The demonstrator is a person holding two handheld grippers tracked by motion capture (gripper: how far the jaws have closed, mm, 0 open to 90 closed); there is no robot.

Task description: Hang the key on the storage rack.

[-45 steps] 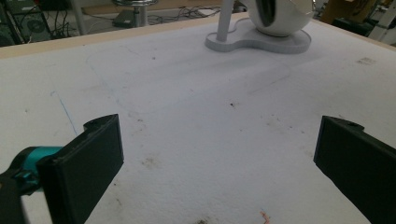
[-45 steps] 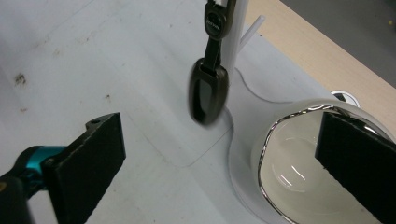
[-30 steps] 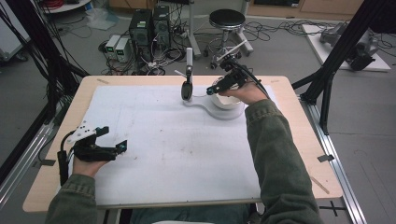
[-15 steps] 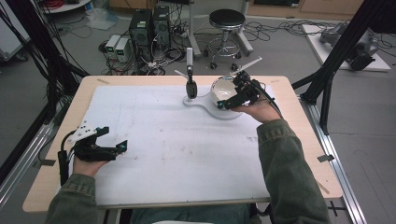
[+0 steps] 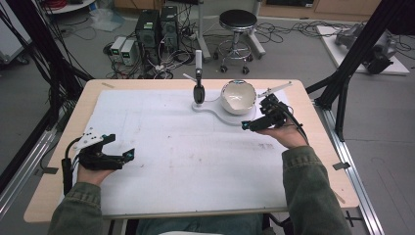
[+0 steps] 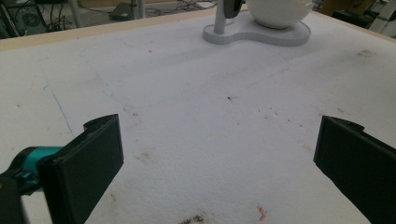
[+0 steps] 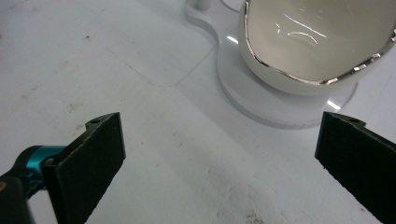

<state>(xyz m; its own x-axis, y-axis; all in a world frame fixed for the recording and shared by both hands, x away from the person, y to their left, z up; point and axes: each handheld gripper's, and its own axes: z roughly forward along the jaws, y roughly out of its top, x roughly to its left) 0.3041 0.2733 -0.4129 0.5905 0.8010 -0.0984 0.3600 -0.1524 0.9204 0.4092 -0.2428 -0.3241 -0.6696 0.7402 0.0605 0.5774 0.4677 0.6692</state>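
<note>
Bowl (image 7: 317, 42): glossy white, rounded, silver-rimmed, mouth tilted toward right hand-held gripper (image 5: 255, 123), just ahead.
Right hand-held gripper: jaws spread, empty.
Left hand-held gripper (image 5: 125, 155): spread.

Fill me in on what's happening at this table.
A person sits at the table with a gripper in each hand. The right gripper, jaws open and holding nothing, is beside a white bowl that sits tilted on a white stand. The left gripper, also open, rests near the table's front left, far from the bowl.

One white bowl (image 5: 238, 96), one white stand (image 5: 215, 106), two tongs, left (image 5: 120, 155), right (image 5: 250, 126), one stool (image 5: 237, 20)
</note>
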